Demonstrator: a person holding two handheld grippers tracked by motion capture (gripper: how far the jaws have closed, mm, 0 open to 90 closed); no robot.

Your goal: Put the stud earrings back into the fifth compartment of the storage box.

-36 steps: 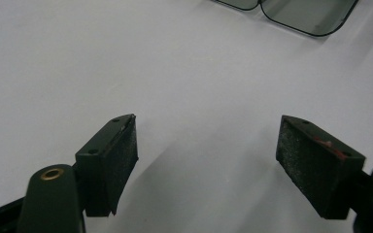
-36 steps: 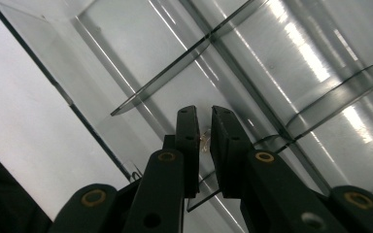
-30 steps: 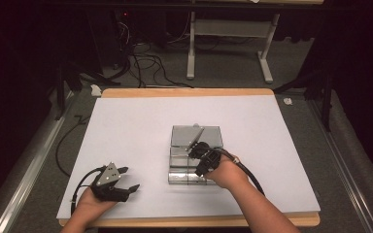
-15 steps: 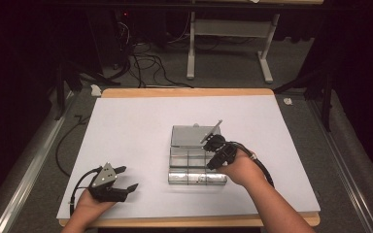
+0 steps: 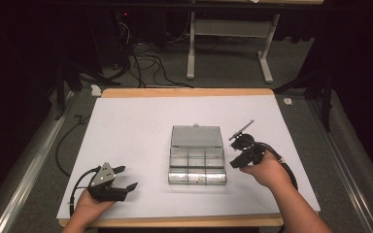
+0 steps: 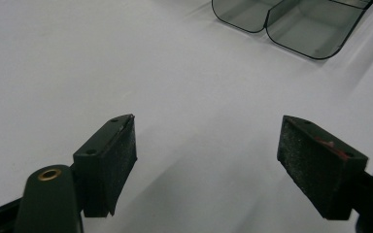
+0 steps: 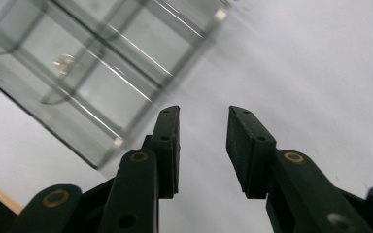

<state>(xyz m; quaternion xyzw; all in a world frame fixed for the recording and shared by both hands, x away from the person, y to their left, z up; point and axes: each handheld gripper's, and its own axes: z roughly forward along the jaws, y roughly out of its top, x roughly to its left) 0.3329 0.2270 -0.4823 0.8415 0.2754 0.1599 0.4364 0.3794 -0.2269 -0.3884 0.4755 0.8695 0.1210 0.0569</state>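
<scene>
Since the earlier frame the right gripper (image 5: 236,149) has pulled away from the clear plastic compartment box (image 5: 196,161) to its right side, its jaws just opening with nothing between them. On the white tabletop (image 5: 136,126), the left gripper (image 5: 122,178) rests wide open and empty; the box lies mid-table, lid open.

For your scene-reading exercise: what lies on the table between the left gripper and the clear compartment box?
Nothing: in the high view, only bare white table surface separates the left gripper from the clear compartment box. The left gripper view shows the same.
</scene>
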